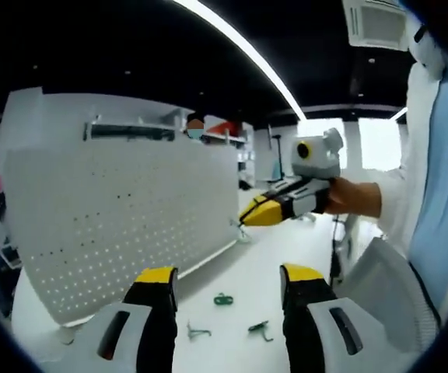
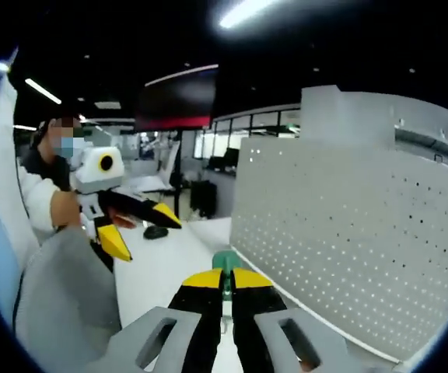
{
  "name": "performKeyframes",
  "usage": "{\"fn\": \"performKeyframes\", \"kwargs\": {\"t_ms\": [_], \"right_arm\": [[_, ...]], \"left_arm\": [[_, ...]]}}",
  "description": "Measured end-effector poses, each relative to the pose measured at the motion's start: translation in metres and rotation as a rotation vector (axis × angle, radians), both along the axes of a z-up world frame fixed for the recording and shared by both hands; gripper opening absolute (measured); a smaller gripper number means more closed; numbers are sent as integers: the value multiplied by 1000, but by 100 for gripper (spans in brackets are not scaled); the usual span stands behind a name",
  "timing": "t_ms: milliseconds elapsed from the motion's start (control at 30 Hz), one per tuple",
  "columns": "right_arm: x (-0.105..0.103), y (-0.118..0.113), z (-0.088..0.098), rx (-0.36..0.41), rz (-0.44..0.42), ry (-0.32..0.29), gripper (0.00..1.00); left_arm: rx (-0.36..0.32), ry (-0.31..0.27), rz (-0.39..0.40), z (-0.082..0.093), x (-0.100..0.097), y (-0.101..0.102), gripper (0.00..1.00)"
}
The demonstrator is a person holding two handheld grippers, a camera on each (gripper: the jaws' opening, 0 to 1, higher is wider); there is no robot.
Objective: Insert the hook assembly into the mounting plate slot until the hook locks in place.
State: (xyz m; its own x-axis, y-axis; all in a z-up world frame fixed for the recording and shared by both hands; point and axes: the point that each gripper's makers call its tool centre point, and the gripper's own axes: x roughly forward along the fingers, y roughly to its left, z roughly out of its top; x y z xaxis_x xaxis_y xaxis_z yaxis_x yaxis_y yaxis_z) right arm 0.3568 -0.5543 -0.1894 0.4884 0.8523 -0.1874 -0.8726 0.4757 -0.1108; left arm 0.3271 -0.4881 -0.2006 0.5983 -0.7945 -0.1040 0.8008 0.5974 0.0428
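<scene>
Your right tongs (image 2: 225, 286) are clamped on a green hook (image 2: 225, 263); in the right gripper view the yellow tips meet around it and only its rounded green top shows above them. In the left gripper view the same tongs (image 1: 247, 218) come in from the right, tips together, pointing at the right edge of the pegboard (image 1: 131, 202). The hook itself is too small to make out there.

Your left tongs (image 1: 228, 284) hold nothing, jaws well apart. In the right gripper view they (image 2: 142, 229) appear at left, jaws spread, held above the desk (image 2: 162, 264).

Around: the white perforated pegboard stands upright on the white desk (image 1: 239, 264), leaning slightly, with a solid white strip along its top. In the right gripper view it (image 2: 348, 233) takes up the right half, just beyond the clamped hook. Three more hooks lie loose on the desk between the left jaws: a green one (image 1: 222, 299) furthest out, another green one (image 1: 260, 329) nearer the right jaw, and a pale grey one (image 1: 197, 332) near the left jaw. All lie apart from the pegboard.

Hard to tell: whether the held hook touches the pegboard. A dark small object (image 2: 155, 231) on the desk is blurred. Your sleeve (image 1: 434, 194) cuts off the right margin of the left gripper view.
</scene>
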Motion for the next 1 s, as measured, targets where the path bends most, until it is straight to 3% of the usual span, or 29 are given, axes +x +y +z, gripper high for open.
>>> {"fn": "performKeyframes", "kwargs": {"t_ms": [400, 667, 833, 1000], "right_arm": [[-16, 17, 7, 35, 100, -6, 1], [-35, 29, 16, 107, 224, 30, 1], [-52, 37, 24, 171, 318, 69, 1], [-55, 38, 29, 215, 347, 96, 1]], "left_arm": [[-49, -8, -71, 6, 1, -17, 48], [-124, -8, -130, 18, -8, -22, 46], [-164, -25, -186, 25, -18, -27, 39], [-170, -36, -206, 27, -23, -29, 35]]}}
